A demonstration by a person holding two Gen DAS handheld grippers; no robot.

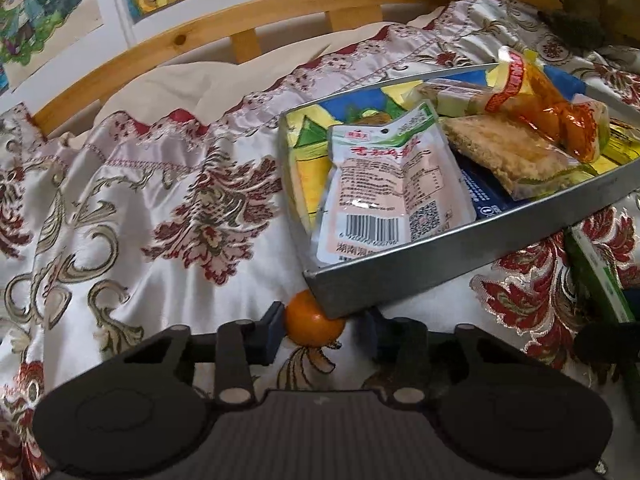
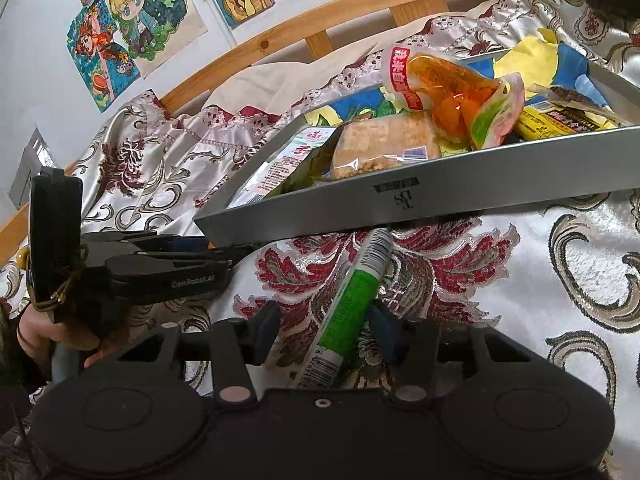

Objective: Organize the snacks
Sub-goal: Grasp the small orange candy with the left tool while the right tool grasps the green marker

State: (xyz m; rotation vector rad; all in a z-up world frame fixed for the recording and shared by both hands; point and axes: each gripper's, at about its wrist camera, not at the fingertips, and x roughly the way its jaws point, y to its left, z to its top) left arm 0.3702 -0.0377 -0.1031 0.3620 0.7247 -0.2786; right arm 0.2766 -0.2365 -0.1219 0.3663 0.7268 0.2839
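Observation:
A grey metal tray [image 1: 460,240] [image 2: 440,196] lies on the patterned bedspread and holds several snack packets: a pink pouch [image 1: 384,184], a crumbly cake in clear wrap [image 1: 508,152] [image 2: 384,144] and an orange jelly pack [image 1: 540,100] [image 2: 452,92]. My left gripper [image 1: 320,326] has its jaws around a small orange fruit [image 1: 314,322] at the tray's near corner; the left finger touches it, the right is partly hidden. My right gripper [image 2: 326,330] straddles a long green and white snack stick [image 2: 348,308] lying just before the tray; gaps show on both sides.
The bedspread [image 1: 140,220] is rumpled. A wooden bed rail [image 1: 200,28] and a wall with drawings [image 2: 132,28] lie behind. The left gripper and the hand holding it [image 2: 120,272] show at the left of the right wrist view. The green stick's end shows in the left wrist view [image 1: 600,276].

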